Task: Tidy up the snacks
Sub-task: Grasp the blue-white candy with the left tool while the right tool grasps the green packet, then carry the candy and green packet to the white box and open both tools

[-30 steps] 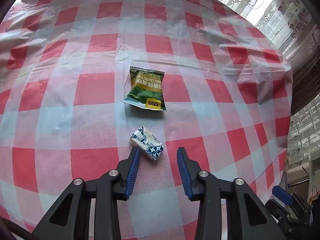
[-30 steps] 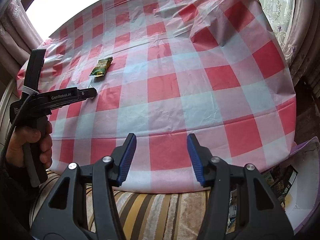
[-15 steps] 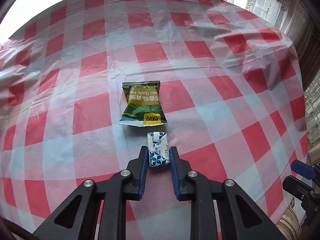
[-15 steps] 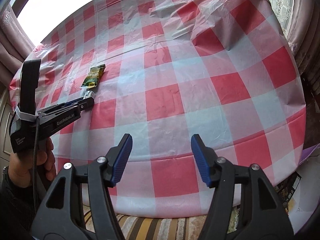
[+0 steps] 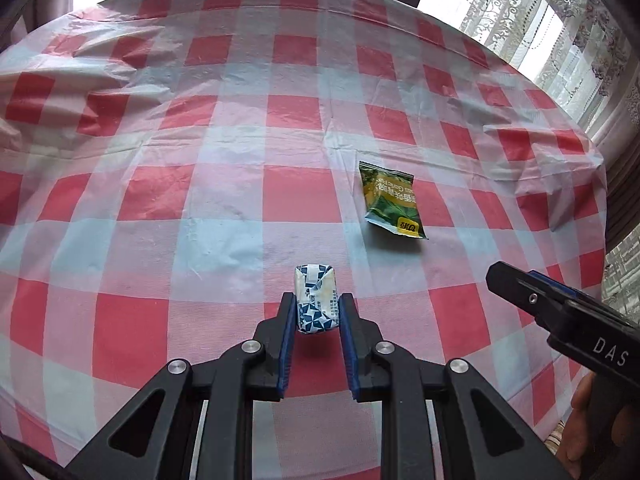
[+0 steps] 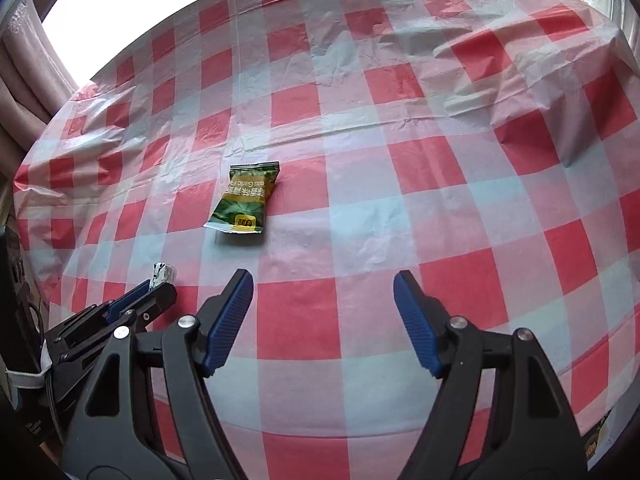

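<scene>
My left gripper [image 5: 317, 307] is shut on a small white-and-blue wrapped candy [image 5: 315, 298] and holds it just above the red-and-white checked tablecloth [image 5: 168, 208]. A green snack packet [image 5: 390, 206] lies flat on the cloth, ahead and to the right of it. In the right wrist view my right gripper [image 6: 323, 286] is open and empty, with the green packet [image 6: 245, 203] ahead to its left. The left gripper [image 6: 158, 294] shows at the lower left there, with the candy [image 6: 163, 273] at its tip. The right gripper [image 5: 520, 286] also shows in the left wrist view.
The cloth is wrinkled and drapes over the table's far right edge [image 6: 592, 80]. Lace curtains [image 5: 560, 32] hang behind the table on the right and pink curtains [image 6: 24, 80] on the left.
My left gripper closed on the candy, lifted it and swung left, so the green packet now lies to its right. My right gripper moved in over the table towards the green packet.
</scene>
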The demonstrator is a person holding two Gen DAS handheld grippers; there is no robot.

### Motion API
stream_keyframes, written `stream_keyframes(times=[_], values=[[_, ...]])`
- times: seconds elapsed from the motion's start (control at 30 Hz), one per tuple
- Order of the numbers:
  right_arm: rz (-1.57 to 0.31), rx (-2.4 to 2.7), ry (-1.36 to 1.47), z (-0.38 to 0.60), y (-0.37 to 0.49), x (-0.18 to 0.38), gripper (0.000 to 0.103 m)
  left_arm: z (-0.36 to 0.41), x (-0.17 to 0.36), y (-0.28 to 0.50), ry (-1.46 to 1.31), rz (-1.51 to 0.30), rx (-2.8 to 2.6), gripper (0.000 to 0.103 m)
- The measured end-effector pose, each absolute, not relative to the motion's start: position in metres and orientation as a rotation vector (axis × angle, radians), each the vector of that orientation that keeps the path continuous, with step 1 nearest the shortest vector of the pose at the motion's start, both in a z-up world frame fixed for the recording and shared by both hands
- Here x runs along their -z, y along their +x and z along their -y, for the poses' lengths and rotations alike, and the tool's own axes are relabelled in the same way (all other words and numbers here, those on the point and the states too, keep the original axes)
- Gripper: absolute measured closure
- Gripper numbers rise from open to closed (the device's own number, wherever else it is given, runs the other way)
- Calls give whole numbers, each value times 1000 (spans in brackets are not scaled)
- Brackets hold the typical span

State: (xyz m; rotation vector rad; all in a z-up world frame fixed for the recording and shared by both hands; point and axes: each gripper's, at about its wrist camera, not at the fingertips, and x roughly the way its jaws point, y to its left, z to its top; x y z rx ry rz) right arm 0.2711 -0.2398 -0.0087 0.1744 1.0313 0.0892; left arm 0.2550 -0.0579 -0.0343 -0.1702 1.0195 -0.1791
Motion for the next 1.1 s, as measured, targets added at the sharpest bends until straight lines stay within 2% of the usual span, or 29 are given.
stream_keyframes(times=[0.47, 0.5, 0.57, 0.6, 0.63, 0.83, 1.1], values=[[-1042, -78, 41, 172, 345, 39, 25, 27, 34, 258, -249, -973, 157, 81], [-1039, -68, 19, 170, 346, 40, 28, 27, 35, 259, -251, -974, 156, 81], [-1027, -43, -36, 166, 346, 40, 44, 26, 35, 258, -254, -975, 154, 81], [-1022, -59, -32, 168, 346, 39, 58, 26, 35, 258, -254, -974, 154, 81], [-1029, -66, -28, 170, 345, 38, 61, 26, 35, 257, -254, -973, 155, 81], [-1049, -92, 36, 203, 312, 32, 65, 36, 29, 253, -224, -965, 175, 81], [-1013, -65, 168, 297, 213, -7, 65, 91, 6, 231, -136, -963, 288, 81]])
